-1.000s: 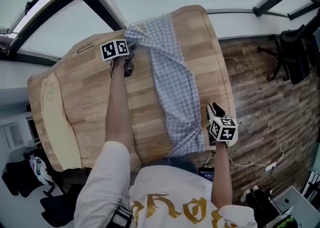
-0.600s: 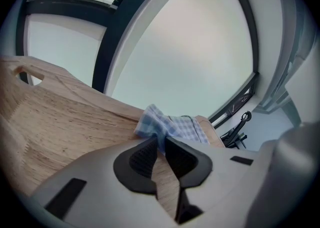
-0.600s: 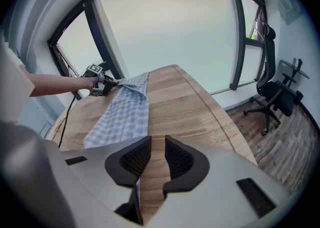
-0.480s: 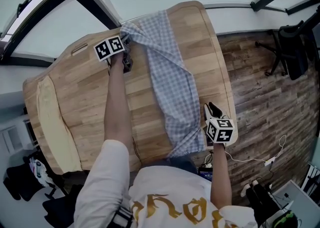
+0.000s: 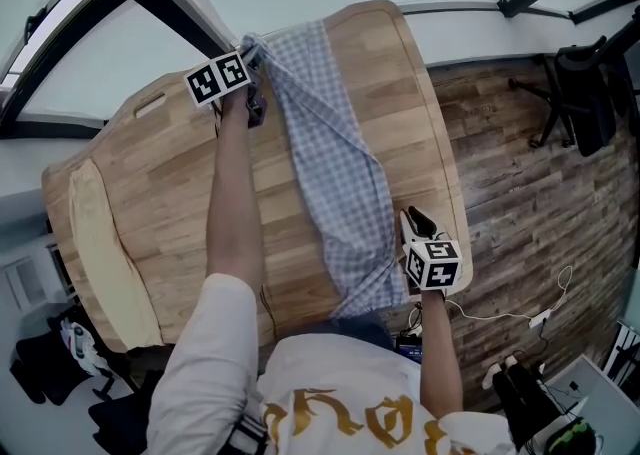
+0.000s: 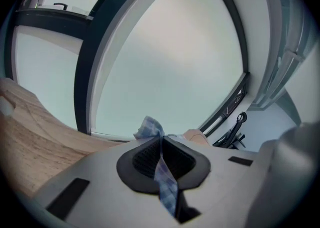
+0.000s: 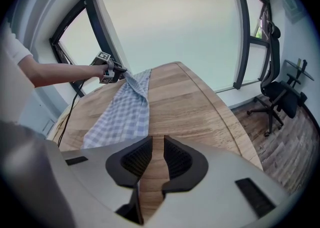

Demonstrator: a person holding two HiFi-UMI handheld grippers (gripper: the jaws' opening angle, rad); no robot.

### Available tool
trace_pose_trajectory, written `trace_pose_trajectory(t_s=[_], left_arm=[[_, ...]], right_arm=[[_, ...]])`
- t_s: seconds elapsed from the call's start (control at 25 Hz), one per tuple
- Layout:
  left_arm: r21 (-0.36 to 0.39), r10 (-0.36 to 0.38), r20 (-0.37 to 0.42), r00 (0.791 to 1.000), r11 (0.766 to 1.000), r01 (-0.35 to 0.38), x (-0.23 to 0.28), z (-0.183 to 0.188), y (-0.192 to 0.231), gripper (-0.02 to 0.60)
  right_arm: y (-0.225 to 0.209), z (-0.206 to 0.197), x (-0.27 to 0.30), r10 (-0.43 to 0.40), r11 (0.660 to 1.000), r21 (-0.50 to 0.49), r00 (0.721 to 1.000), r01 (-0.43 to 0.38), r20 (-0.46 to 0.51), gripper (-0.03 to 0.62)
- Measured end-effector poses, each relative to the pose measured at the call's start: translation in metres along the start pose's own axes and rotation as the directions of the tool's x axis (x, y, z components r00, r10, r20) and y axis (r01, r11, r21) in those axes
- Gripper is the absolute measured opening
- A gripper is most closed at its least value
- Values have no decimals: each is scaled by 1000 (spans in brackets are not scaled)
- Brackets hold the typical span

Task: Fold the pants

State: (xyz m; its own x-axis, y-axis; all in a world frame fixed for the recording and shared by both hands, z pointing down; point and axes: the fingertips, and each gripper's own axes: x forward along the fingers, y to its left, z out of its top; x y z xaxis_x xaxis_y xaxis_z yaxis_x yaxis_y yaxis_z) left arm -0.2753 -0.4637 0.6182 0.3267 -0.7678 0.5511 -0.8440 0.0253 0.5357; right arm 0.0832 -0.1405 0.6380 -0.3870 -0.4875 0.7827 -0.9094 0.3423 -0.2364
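Your left gripper (image 6: 161, 146) pinches the far end of the checked pants (image 5: 330, 163) over the table (image 5: 160, 183), while your right gripper (image 7: 154, 156), jaws just closing, stands slightly apart on nothing.

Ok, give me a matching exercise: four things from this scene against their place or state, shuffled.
A left gripper
B pants
C cream cloth
D office chair

1 on the floor beside the table
2 along the table's left edge in the head view
3 clamped on a corner of checked fabric
4 stretched lengthwise down the table

Pairs: A3, B4, C2, D1.
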Motion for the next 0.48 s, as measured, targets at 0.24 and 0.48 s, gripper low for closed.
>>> trace_pose_trajectory(t_s=[0.24, 0.48], left_arm=[[95, -19, 5, 1000, 995, 19, 26, 38, -34, 46], [194, -49, 8, 999, 980, 47, 51, 73, -74, 46]], right_arm=[[6, 5, 1, 27, 1000, 0, 1000, -27, 5, 87], [11, 4, 3, 43, 999, 5, 999, -43, -1, 87]])
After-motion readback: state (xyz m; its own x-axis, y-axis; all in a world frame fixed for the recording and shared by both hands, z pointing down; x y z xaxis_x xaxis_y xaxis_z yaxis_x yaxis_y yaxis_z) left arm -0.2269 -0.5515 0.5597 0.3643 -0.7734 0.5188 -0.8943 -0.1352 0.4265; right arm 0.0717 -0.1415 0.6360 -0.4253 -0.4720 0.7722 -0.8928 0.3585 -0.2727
